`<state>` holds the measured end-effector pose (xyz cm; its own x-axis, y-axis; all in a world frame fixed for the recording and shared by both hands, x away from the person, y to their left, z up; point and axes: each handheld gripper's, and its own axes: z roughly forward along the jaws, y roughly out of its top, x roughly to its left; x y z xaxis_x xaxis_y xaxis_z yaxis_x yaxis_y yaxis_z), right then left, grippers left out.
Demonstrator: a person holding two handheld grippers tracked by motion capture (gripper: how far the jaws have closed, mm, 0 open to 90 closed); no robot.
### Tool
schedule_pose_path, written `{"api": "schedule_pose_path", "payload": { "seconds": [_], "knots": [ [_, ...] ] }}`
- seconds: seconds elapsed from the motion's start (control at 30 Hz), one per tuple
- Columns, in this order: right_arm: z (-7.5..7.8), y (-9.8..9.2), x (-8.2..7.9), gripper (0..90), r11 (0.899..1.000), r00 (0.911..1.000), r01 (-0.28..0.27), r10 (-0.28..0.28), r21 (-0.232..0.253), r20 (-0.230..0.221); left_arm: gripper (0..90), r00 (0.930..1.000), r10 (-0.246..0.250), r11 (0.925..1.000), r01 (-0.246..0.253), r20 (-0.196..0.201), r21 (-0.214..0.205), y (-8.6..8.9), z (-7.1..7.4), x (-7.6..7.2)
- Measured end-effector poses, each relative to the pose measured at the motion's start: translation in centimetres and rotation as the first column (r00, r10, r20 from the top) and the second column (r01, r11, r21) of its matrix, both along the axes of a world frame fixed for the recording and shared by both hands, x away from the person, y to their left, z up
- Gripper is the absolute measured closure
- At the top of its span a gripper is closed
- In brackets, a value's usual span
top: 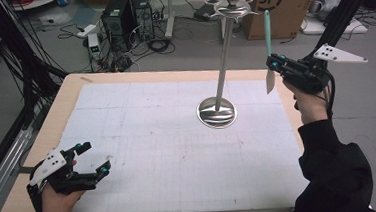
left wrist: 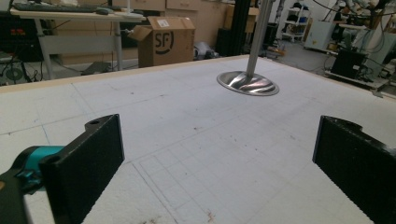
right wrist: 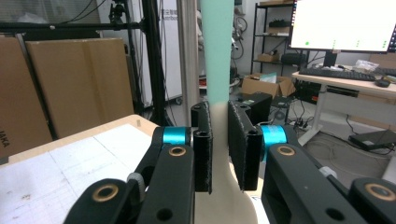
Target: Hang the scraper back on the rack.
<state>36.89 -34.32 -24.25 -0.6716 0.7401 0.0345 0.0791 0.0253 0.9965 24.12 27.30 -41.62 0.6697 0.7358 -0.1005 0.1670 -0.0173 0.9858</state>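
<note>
The right gripper (top: 275, 66) has its jaws clamped on a spatula (top: 268, 50) near the tabletop's (top: 126, 115) far right corner, mint handle up, raised toward the hooks of the metal stand (top: 222, 68), likely to hang it. The left gripper (top: 93, 156) rests near the front left corner, jaws wide and empty. No containers are present.

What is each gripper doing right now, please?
Left gripper: open, holding nothing, low over the table.
Right gripper: shut on the spatula, held upright near the stand.
</note>
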Motion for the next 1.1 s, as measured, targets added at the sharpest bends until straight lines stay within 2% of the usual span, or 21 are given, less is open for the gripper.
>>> {"api": "schedule_pose_path", "payload": {
  "seconds": [0.4,0.53,1.1],
  "knots": [
    [-0.1,0.5,0.6,80.2,1.0,0.9998,-0.018,0.018,-0.003,-0.011,2.6,1.0,0.004,1.0,-0.004,-0.002,-0.001,0.2,0.0,0.0],
    [-0.2,0.6,0.8,80.2,1.0,0.9995,-0.023,0.023,0.017,-0.02,2.6,1.0,0.009,1.0,-0.009,0.0,-0.002,0.3,0.0,-0.1],
    [-0.4,1.1,1.1,80.1,0.999,0.9987,-0.042,0.042,0.008,-0.028,2.6,0.9999,0.013,0.9999,-0.013,-0.004,-0.007,0.5,0.0,-0.1]
  ]
}}
